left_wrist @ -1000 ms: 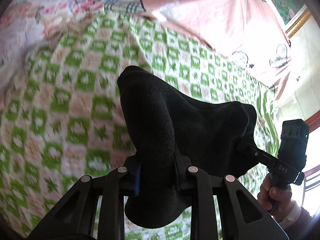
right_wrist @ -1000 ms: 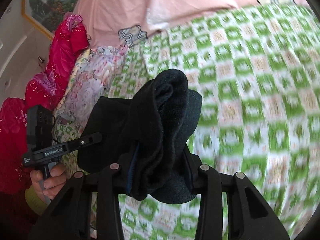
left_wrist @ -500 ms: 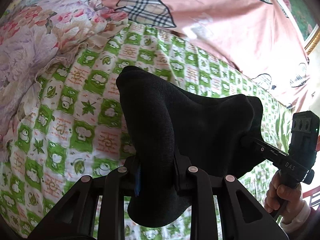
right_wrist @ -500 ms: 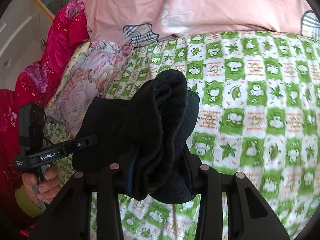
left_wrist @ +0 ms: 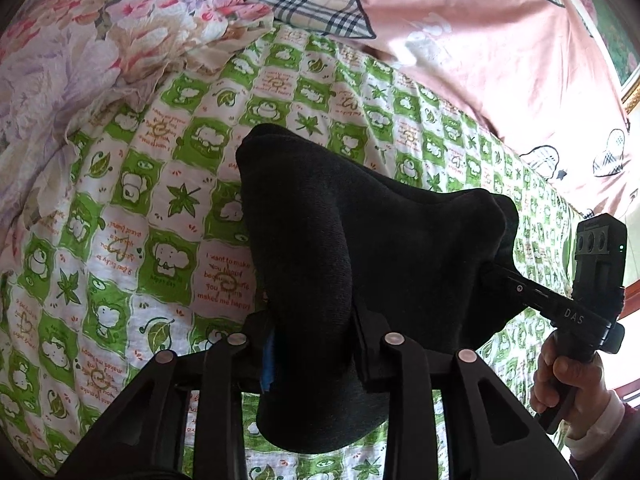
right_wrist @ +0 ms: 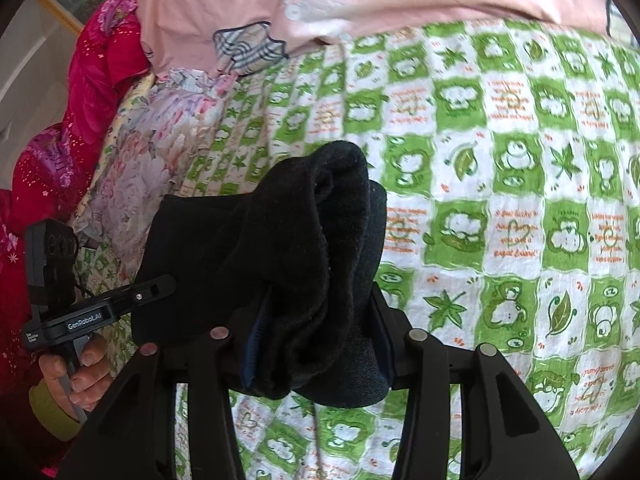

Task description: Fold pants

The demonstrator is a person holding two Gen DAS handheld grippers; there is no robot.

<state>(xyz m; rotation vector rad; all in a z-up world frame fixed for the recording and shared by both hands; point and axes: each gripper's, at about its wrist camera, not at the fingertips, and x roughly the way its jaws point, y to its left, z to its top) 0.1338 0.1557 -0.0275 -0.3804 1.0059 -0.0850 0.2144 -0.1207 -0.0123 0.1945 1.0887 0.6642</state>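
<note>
We are holding the black pants (left_wrist: pixel 400 248) bunched between both tools, one thick fold rising out of the left gripper (left_wrist: pixel 312 344) and another out of the right gripper (right_wrist: pixel 316 344), whose jaws have just been opening, though the cloth is apparently still touching the pads. The fabric is looking soft, fleecy and limp, sagging between us over the green checked bedspread (left_wrist: pixel 120 240), so we are judging it light, best taken at its edges
</note>
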